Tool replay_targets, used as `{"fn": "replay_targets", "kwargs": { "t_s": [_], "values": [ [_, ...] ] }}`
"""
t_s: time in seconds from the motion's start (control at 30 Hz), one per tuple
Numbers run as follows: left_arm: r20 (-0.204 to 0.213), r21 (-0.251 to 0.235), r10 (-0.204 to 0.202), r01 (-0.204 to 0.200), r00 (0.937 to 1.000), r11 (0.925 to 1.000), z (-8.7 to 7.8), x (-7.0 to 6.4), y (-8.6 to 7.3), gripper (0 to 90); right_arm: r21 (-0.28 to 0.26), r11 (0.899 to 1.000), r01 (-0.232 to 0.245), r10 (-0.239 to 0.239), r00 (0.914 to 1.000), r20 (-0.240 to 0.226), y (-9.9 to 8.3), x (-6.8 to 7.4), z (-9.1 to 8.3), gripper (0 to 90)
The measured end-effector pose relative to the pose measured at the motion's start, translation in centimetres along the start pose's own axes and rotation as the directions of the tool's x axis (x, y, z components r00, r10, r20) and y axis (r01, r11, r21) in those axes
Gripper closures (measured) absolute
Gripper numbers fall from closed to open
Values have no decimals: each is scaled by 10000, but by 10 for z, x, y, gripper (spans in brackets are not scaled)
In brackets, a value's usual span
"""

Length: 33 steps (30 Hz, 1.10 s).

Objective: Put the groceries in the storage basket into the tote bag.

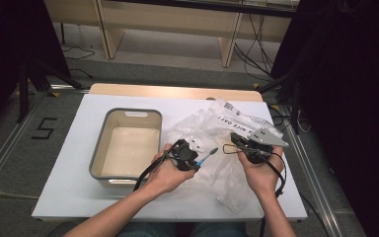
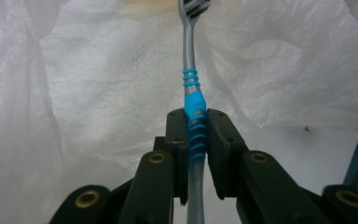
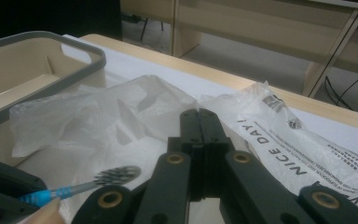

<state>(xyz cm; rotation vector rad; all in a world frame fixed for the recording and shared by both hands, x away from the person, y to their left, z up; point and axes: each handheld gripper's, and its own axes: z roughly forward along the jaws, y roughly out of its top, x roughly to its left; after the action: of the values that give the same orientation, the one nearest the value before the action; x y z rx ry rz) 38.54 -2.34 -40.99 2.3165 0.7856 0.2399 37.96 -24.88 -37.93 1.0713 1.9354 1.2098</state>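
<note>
A grey toothbrush (image 1: 206, 157) with blue grip rings is clamped by its handle in my left gripper (image 1: 196, 161), which is shut on it. In the left gripper view the toothbrush (image 2: 189, 60) stands straight up from the left gripper (image 2: 196, 116), bristle head toward a crumpled clear plastic bag (image 2: 98, 84). My right gripper (image 1: 234, 141) is shut, its tips against the bag (image 1: 217, 123). In the right gripper view the right gripper (image 3: 198, 114) has its jaws pressed together in front of the bag (image 3: 135, 107). Whether film is pinched between them is not visible. The toothbrush (image 3: 88, 184) head lies low at the left.
An empty beige bin with a grey rim (image 1: 96, 148) stands left of the hands on the white table cover (image 1: 69, 163); its rim (image 3: 88, 49) also appears in the right gripper view. Black curtains flank the table; desks and cables lie beyond.
</note>
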Motion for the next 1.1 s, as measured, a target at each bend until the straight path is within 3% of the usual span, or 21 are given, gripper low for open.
{"fn": "replay_targets", "kwargs": {
  "t_s": [0.5,0.7,1.1],
  "values": [
    [-199,-8,-154,154,9997,9999,26,4,20,787,36,10000,-6,7,10000,-89,0,1,0,900],
    [-263,49,-96,98,9996,9999,34,7,24,786,42,10000,46,-45,9999,-104,0,2,1,900],
    [-394,-370,182,-197,9991,9991,43,2,35,786,134,9999,67,-64,9998,-190,-1,4,2,900]
  ]
}}
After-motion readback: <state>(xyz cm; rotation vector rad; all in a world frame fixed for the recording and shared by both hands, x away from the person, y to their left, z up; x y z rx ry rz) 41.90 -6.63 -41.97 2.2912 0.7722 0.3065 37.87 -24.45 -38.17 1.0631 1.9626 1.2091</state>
